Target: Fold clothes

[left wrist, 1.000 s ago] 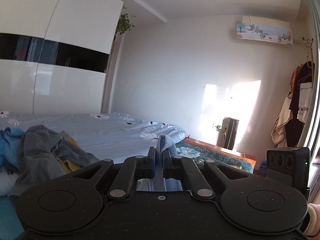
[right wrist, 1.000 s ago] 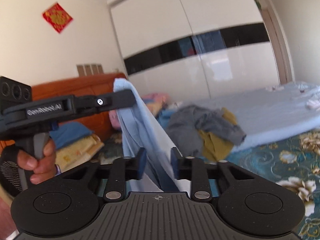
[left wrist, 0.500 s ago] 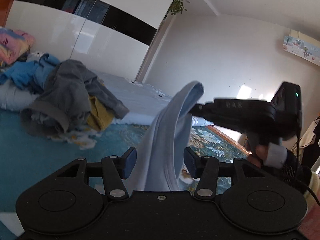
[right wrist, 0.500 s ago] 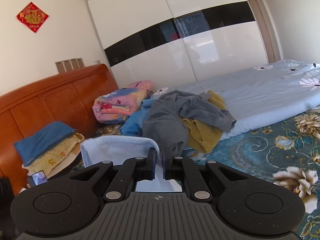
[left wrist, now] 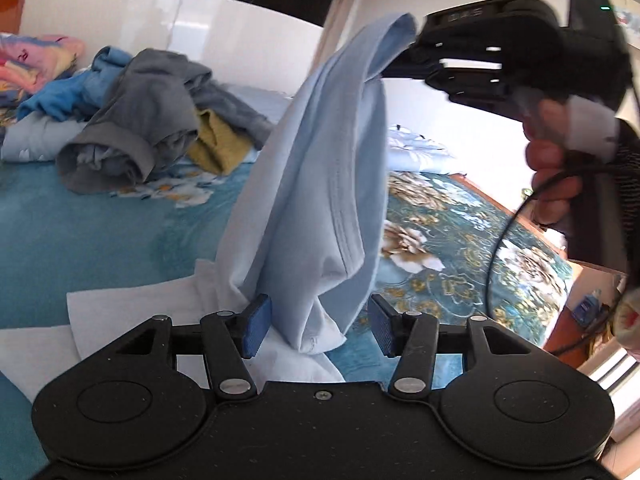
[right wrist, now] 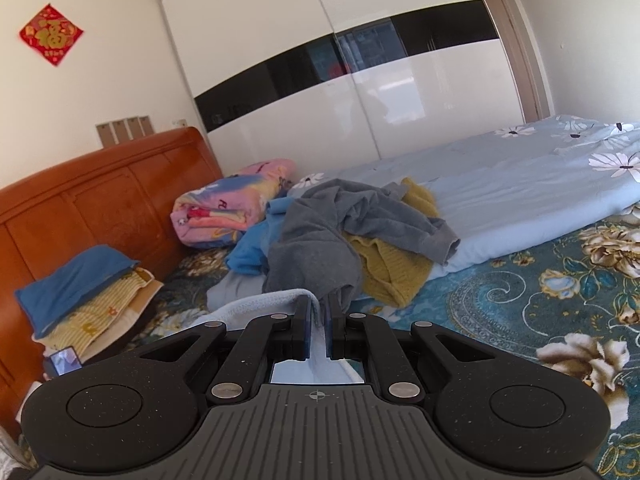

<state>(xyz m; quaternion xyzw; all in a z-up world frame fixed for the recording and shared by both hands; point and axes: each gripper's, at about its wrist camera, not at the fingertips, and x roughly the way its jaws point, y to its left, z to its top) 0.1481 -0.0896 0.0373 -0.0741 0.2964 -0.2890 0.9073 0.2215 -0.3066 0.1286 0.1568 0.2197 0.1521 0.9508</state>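
A light blue garment (left wrist: 320,184) hangs in the air over the bed. My right gripper (right wrist: 319,320) is shut on its top edge (right wrist: 264,304); in the left wrist view it shows at the upper right (left wrist: 404,60), holding the cloth up. My left gripper (left wrist: 316,326) is open, its blue pads either side of the garment's hanging lower end without clamping it. The garment's bottom rests on a white cloth (left wrist: 132,312) lying on the bed.
A pile of grey, blue and mustard clothes (right wrist: 352,240) lies on the teal floral bedspread (right wrist: 520,300). A pale blue quilt (right wrist: 520,176) lies behind it. Folded bedding (right wrist: 80,300) sits by the wooden headboard (right wrist: 88,200). A white wardrobe (right wrist: 360,60) stands behind.
My left gripper opened and let go of the garment, then swung to face it. My right gripper closed on the garment and lifted it higher.
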